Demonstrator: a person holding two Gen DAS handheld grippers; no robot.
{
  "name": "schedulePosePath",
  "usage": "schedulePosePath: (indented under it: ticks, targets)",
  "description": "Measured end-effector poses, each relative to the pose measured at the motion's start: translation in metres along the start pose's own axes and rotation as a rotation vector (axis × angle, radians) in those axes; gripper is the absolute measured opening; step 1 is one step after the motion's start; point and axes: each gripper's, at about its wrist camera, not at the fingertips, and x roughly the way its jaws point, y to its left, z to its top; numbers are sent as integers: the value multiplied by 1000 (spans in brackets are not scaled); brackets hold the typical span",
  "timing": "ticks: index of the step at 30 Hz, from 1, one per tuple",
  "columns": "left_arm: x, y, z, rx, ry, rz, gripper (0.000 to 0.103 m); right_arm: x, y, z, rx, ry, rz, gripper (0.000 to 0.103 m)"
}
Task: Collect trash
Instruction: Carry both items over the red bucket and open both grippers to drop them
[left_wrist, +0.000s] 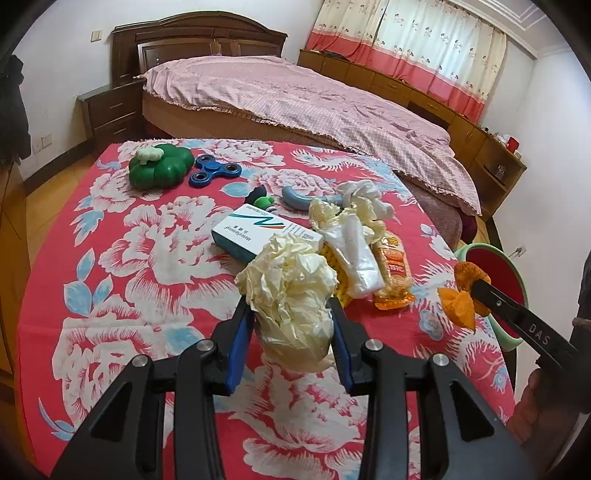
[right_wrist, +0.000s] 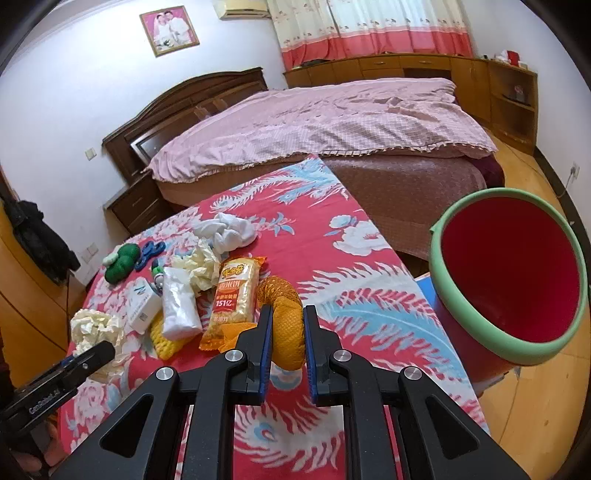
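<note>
Right up close, the left gripper (left_wrist: 291, 314) is clamped on a crumpled cream-coloured wad of thin plastic (left_wrist: 291, 291), blue-lined fingers pressing it from both sides just above the red floral tablecloth (left_wrist: 129, 295). Over on the other side, the right gripper (right_wrist: 288, 325) has its jaws squeezed onto an orange foam mesh sleeve (right_wrist: 286, 321), raised off the cloth near the table's right edge. And there's the red bucket with a pale green rim (right_wrist: 509, 273), standing just off that edge, beside the table, mouth tilted toward the camera.

Plenty left in the middle of the table: a clear snack packet with orange print (right_wrist: 232, 299), a white plastic bag roll (right_wrist: 181, 306) lying on a yellow foam net (right_wrist: 164, 338), another crumpled cream wad (right_wrist: 201, 264), a white crumpled tissue (right_wrist: 231, 229) behind it, and a white-and-teal medicine box (left_wrist: 264, 230). Farther back sit a green pumpkin-shaped toy (left_wrist: 160, 166) and a blue fidget spinner (left_wrist: 214, 173), touching side by side.
</note>
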Motion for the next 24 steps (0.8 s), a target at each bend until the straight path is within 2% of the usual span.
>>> schedulePosePath:
  ticks: [12,24]
  targets:
    - [-10,-26,2,53,-24,-4,40,-38,-19,-2,41,-56,-10,16]
    - [-8,-76,10,148,-32,-45,40,-69,-53,3,96,-111,-54,16]
